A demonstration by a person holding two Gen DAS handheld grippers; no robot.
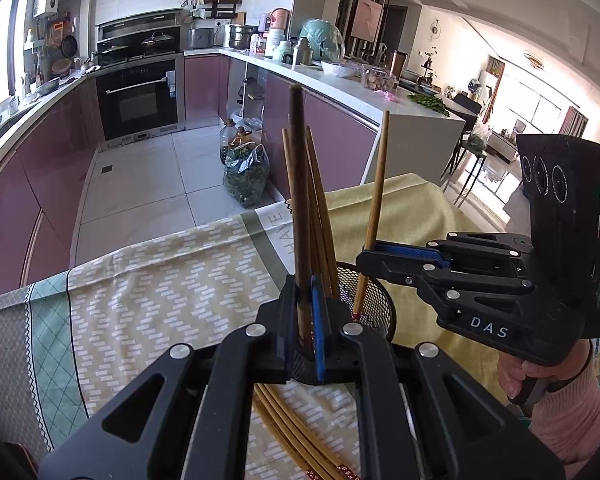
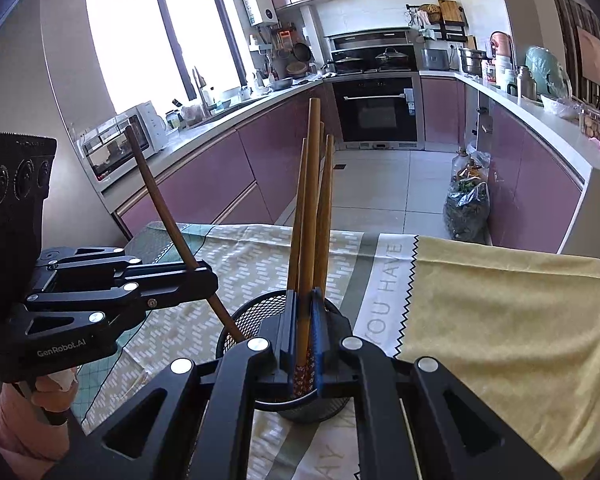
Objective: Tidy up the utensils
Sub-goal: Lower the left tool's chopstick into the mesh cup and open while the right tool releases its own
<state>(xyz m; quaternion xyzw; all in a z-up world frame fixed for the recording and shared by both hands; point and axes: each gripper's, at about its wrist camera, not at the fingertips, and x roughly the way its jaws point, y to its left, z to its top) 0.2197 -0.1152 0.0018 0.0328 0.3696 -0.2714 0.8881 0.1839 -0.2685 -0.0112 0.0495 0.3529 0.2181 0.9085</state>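
Note:
A black mesh utensil cup (image 1: pixel 374 300) stands on the cloth-covered table; it also shows in the right wrist view (image 2: pixel 256 312). Several wooden chopsticks (image 1: pixel 320 216) stand upright in it. My left gripper (image 1: pixel 303 336) is shut on one dark chopstick (image 1: pixel 298 184), held upright over the cup's near rim. My right gripper (image 2: pixel 305 356) is shut on another chopstick (image 2: pixel 311 208) with a patterned tip, lowered into the cup. In the left wrist view the right gripper (image 1: pixel 370 254) holds that chopstick (image 1: pixel 378 184) from the right. The left gripper (image 2: pixel 204 276) holds its tilted chopstick (image 2: pixel 168 216).
Several more chopsticks (image 1: pixel 296 436) lie flat on the patterned tablecloth (image 1: pixel 160 280) under my left gripper. A yellow cloth (image 2: pixel 500 312) covers the table's right part. Beyond the table edge are the kitchen floor, purple cabinets and a bag of greens (image 1: pixel 246 176).

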